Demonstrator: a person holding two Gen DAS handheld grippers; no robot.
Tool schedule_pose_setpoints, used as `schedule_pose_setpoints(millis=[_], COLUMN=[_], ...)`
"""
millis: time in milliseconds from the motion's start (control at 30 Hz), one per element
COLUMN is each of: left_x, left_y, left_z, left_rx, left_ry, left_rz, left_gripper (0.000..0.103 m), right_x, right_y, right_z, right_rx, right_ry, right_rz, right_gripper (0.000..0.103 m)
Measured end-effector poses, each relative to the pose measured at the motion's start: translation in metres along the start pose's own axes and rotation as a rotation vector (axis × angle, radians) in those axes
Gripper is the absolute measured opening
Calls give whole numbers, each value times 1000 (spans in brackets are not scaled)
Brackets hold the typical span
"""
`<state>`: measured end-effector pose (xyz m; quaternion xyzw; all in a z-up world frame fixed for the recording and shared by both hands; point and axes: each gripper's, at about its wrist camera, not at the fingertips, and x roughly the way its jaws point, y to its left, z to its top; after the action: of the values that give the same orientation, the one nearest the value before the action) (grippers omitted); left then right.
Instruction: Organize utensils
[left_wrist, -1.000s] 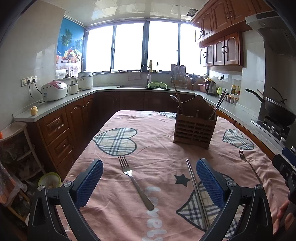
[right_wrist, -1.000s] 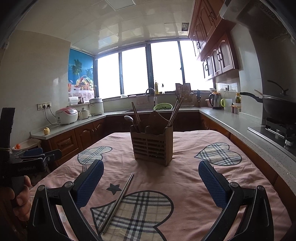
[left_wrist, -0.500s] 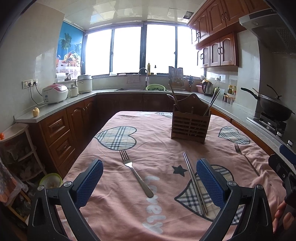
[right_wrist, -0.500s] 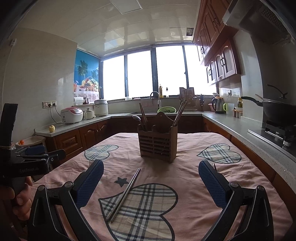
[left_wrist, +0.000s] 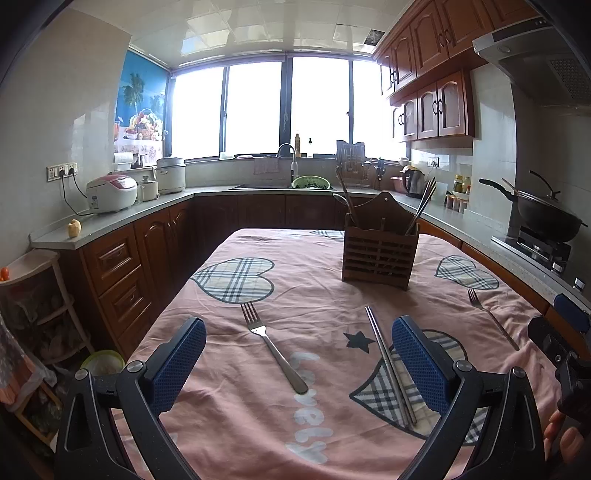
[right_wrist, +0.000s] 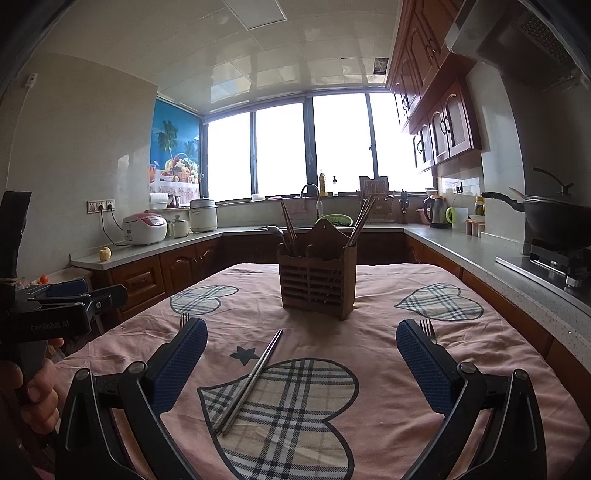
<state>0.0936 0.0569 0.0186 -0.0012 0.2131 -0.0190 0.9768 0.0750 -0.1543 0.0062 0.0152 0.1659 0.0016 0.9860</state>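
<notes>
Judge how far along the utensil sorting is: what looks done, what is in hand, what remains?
Done: the wooden holder already holds chopsticks and a spoon. In hand: nothing; the left gripper and right gripper are both open. Left: two forks and the metal chopsticks lie on the tablecloth.

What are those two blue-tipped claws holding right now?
Nothing. The left gripper and right gripper are both open and empty; the steel fork and metal chopsticks lie untouched on the pink tablecloth.

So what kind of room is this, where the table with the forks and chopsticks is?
A home kitchen, most likely: a sink with a faucet under the window, a rice cooker on the counter, and a wok on a gas stove.
</notes>
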Motion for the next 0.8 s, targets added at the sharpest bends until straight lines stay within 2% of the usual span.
schedule_pose_setpoints(millis=[800], left_x=[1], left_y=[-2], left_z=[-6], left_rx=[-2], left_ry=[-2], left_rz=[14], left_gripper=[102], right_x=[-2], right_y=[-2], right_z=[-2], right_rx=[12], right_ry=[0], right_rz=[2], right_gripper=[103])
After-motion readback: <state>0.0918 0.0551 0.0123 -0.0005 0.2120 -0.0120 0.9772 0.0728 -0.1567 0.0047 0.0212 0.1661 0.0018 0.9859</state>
